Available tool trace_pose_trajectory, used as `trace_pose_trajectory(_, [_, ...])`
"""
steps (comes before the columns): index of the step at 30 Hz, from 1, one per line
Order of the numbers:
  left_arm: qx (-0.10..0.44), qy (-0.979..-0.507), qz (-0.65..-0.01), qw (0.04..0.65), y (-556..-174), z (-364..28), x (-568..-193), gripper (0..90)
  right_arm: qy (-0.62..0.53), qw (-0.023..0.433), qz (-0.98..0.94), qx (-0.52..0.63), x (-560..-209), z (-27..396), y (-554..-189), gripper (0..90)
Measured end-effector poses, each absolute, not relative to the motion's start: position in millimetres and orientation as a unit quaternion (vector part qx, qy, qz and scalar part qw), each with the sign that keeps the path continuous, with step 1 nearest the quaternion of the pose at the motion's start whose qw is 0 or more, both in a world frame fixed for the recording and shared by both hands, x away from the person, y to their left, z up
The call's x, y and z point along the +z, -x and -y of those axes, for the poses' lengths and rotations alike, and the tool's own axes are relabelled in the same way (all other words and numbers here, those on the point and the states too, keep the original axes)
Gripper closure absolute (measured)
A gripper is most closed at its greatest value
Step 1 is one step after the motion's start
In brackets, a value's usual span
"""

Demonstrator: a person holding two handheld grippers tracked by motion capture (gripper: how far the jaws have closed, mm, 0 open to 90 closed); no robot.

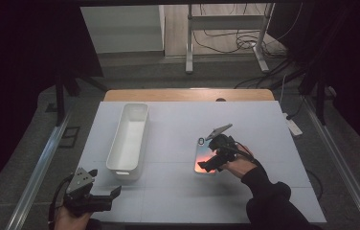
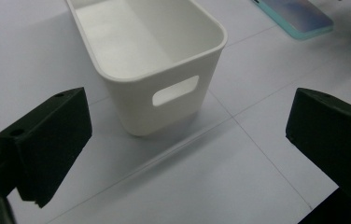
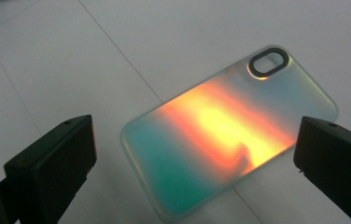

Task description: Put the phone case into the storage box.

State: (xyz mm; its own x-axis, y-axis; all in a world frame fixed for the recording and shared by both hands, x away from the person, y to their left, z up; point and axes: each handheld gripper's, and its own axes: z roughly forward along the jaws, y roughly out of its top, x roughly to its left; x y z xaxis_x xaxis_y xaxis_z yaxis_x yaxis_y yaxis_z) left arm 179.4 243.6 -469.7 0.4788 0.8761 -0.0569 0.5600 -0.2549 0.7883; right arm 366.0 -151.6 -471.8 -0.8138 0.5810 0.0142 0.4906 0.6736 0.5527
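Nearest the person, the left gripper (image 1: 102,190) hangs at the table's (image 1: 264,120) front left corner, jaws spread wide and empty, aimed at the short end of the white bin (image 2: 150,70). Further in, the right gripper (image 3: 194,172) hovers just over the phone case (image 3: 225,135), jaws wide apart on either side of it and holding nothing. The case lies flat, right of the bin. It looks light, thin and a little flexible, glossy enough to slip, so I'd pinch it across its long edges near the middle. Its back shimmers teal to orange, with a dark-rimmed camera cutout (image 3: 268,62) at the far end.
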Motion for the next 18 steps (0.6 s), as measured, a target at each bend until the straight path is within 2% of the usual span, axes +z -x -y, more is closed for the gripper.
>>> trace_pose_trajectory(12, [0.203, -0.767, -0.467, 0.39, -179.4, -243.3, -469.8, 1.2, -0.298, 0.063, -0.916, 0.26, -477.8, 138.0, -371.5, 0.7])
trace_pose_trajectory(15, [0.202, -0.768, -0.467, 0.39, -179.6, -243.2, -469.8, 1.2, -0.296, 0.068, -0.919, 0.251, -478.5, 138.7, -371.3, 14.4])
trace_pose_trajectory(18, [0.203, -0.768, -0.466, 0.389, -179.5, -243.1, -469.8, 1.2, -0.295, 0.071, -0.922, 0.241, -479.2, 139.0, -371.7, 33.8])
